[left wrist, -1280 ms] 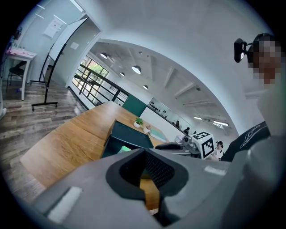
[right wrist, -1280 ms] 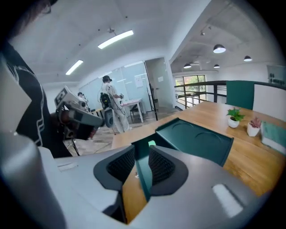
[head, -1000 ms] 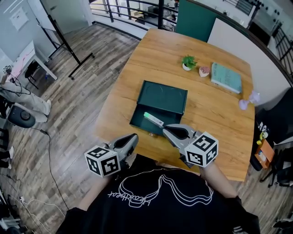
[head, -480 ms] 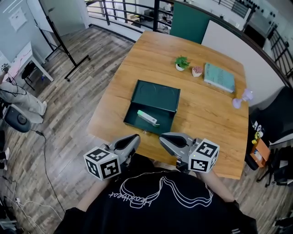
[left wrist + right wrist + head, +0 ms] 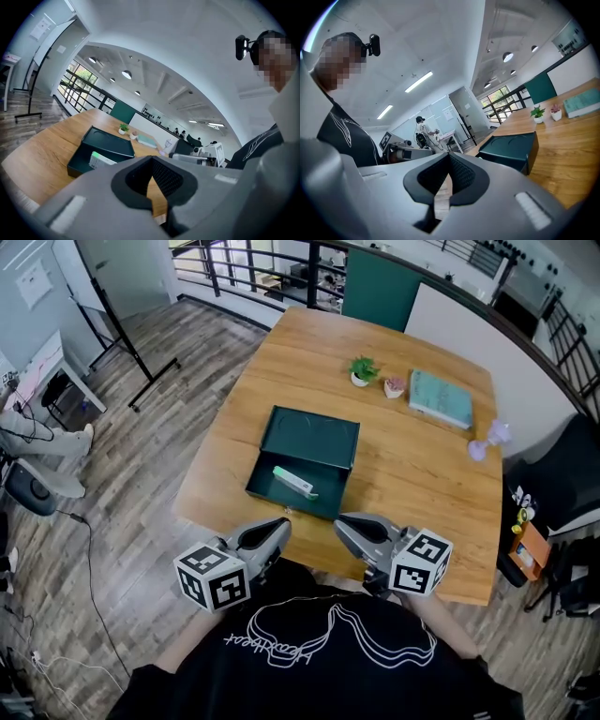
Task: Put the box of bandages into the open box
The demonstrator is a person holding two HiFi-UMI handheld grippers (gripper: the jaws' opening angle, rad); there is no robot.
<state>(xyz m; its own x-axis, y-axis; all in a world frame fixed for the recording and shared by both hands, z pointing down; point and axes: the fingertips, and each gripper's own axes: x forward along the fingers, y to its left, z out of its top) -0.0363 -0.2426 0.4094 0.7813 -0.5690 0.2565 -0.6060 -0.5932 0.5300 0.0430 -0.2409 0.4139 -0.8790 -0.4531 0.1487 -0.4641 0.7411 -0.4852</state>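
The white-and-green box of bandages [image 5: 294, 482] lies inside the tray of the open box [image 5: 323, 501], a dark green case with its lid flung back on the wooden table [image 5: 422, 474]. Its long axis slants from far left to near right. Both tools hang at the table's near edge, clear of the case. The left gripper [image 5: 278, 525] and the right gripper [image 5: 345, 524] each have their jaws pressed together on nothing. The bandages sit ahead between them, slightly nearer the left. The placement looks complete.
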